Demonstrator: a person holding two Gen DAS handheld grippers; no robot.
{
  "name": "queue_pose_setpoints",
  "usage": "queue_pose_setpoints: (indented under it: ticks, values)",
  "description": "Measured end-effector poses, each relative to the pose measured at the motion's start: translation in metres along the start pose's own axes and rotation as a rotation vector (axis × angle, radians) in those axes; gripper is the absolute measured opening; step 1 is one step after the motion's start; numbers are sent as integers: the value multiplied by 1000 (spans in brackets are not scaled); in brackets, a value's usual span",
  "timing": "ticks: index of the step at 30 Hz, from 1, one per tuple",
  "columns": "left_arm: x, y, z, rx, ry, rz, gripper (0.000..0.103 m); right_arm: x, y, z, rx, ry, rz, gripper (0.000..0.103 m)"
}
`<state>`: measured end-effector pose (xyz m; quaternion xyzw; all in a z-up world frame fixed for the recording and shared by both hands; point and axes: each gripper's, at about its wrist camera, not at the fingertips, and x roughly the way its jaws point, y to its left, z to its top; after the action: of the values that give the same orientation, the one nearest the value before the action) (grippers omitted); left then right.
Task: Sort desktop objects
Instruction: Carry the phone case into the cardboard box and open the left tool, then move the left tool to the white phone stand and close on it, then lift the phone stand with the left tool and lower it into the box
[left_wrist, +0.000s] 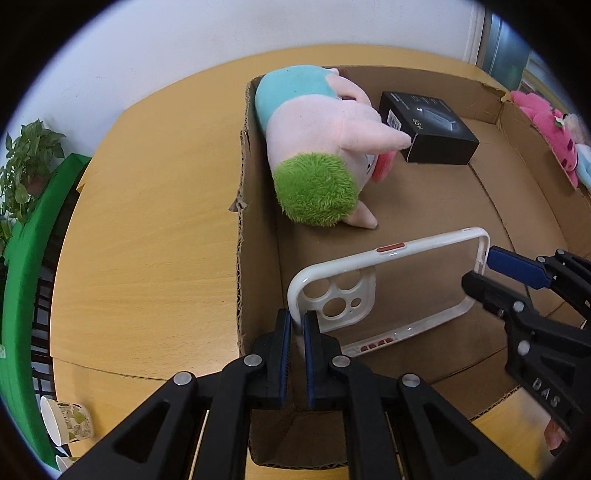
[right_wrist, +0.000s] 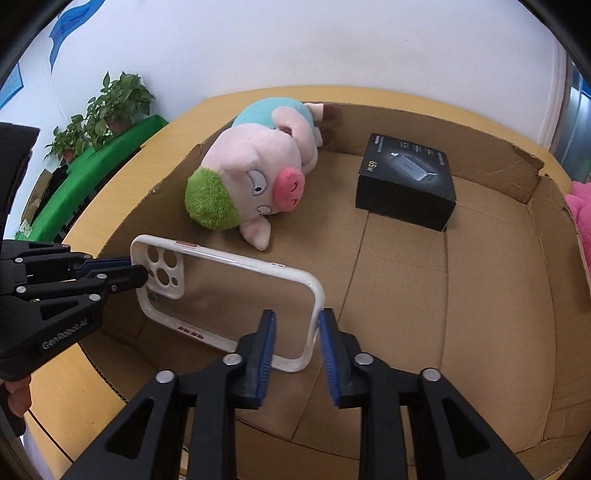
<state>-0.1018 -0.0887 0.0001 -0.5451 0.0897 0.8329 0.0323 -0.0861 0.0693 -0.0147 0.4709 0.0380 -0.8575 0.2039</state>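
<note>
1. While the phone case (right_wrist: 229, 295) hangs low inside the cardboard box (right_wrist: 406, 295), the left claw (left_wrist: 298, 325) pinches its camera-cutout end between closed pads, so the case stays on edge rather than dropping flat.
2. At the opposite end, the right claw (right_wrist: 297, 338) stands slightly parted, its pads straddling the rim without pressing (apparently letting go, leaving the left to set it down).
3. Behind the case, a plush pig (right_wrist: 255, 173) lies on its side on the box floor.
4. Farther right sits a black charger box (right_wrist: 406, 181), well apart; sorted things likely collect here on the wooden counter (left_wrist: 155, 221).
</note>
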Motion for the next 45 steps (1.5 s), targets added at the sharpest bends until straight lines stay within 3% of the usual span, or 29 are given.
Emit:
queue_pose_setpoints:
  ticks: [4,7,10,13,15,18,22,25,31,34,36,38,45]
  values:
    - [-2,0,-4,-9,-7,-15,7,3,5,-5,-11,27,-1,49]
    - [-18,0,-9,-12,-70,-16,12,-9,4,-13,-7,-1,-50,62]
    - [-53,1,-23,-34,-200,-17,26,-38,-2,-19,7,-90,-69,76]
    - [-95,-1,-47,-67,-363,-42,52,-82,-3,-32,2,-210,-111,85]
    - [-121,-9,-69,-67,-467,-61,75,-105,-4,-46,-8,-256,-97,95]
    - [-141,-25,-103,-59,-532,-94,76,-127,-3,-78,-53,-275,-43,102]
    - [-130,-31,-142,-113,-461,-187,76,-124,5,-122,-123,-202,36,102]
    - [-110,-34,-164,-159,-388,-213,76,-103,16,-148,-181,-98,88,100]
    - [-76,-32,-196,-231,-270,-269,76,-82,43,-158,-240,-47,164,94]
    - [-60,-34,-205,-240,-227,-290,74,-66,50,-161,-256,-16,179,80]
    - [-51,-38,-209,-244,-210,-300,65,-54,52,-164,-257,15,194,56]
    - [-39,-40,-210,-241,-174,-325,50,-51,49,-165,-229,13,228,55]
    - [-32,-46,-212,-237,-202,-370,39,-54,39,-164,-193,9,234,36]
